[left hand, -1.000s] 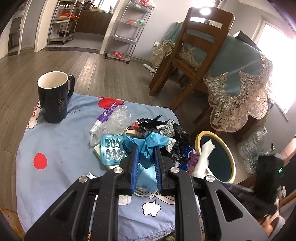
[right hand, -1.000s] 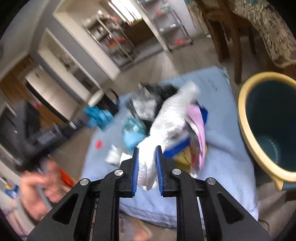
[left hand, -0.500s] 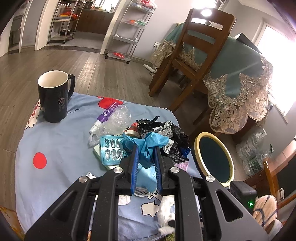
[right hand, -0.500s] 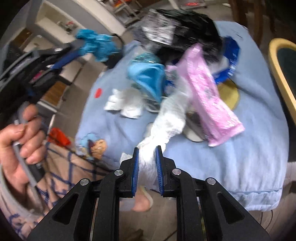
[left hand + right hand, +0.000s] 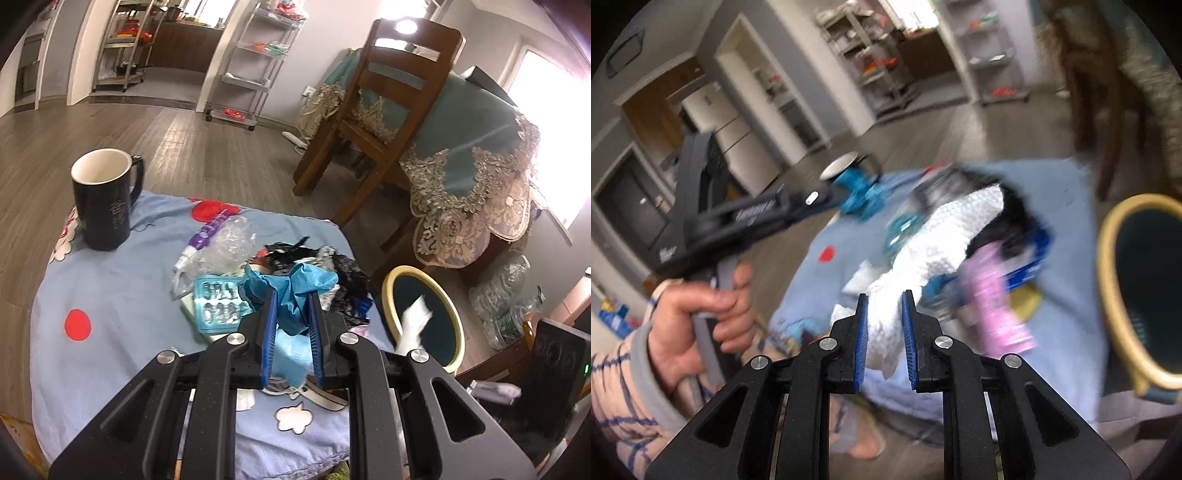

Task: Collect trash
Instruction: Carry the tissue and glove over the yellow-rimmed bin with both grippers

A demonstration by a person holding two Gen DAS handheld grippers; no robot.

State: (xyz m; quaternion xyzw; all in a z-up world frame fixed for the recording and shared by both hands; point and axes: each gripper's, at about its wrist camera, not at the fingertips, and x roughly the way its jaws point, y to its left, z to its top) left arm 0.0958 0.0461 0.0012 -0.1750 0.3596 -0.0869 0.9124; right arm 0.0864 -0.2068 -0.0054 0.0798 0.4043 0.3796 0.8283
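My left gripper (image 5: 291, 299) is shut on a crumpled blue glove (image 5: 295, 291) and holds it above the trash pile (image 5: 314, 266) on the blue cloth (image 5: 122, 295). My right gripper (image 5: 884, 299) is shut on a white paper towel (image 5: 934, 251); the towel also shows in the left wrist view (image 5: 413, 325) in front of the yellow-rimmed bin (image 5: 454, 332). In the blurred right wrist view the bin (image 5: 1108, 280) stands at the right, and the left gripper with the glove (image 5: 860, 192) is at the upper left.
A black mug (image 5: 103, 199) stands at the cloth's far left. A blister pack (image 5: 218, 306), a clear wrapper (image 5: 225, 243) and a pink packet (image 5: 993, 295) lie on the cloth. A wooden chair (image 5: 388, 122) and a lace-covered table (image 5: 476, 158) stand behind.
My right gripper has swung up and to the right with the paper towel, which now hangs by the bin. My left gripper has held still with the glove.
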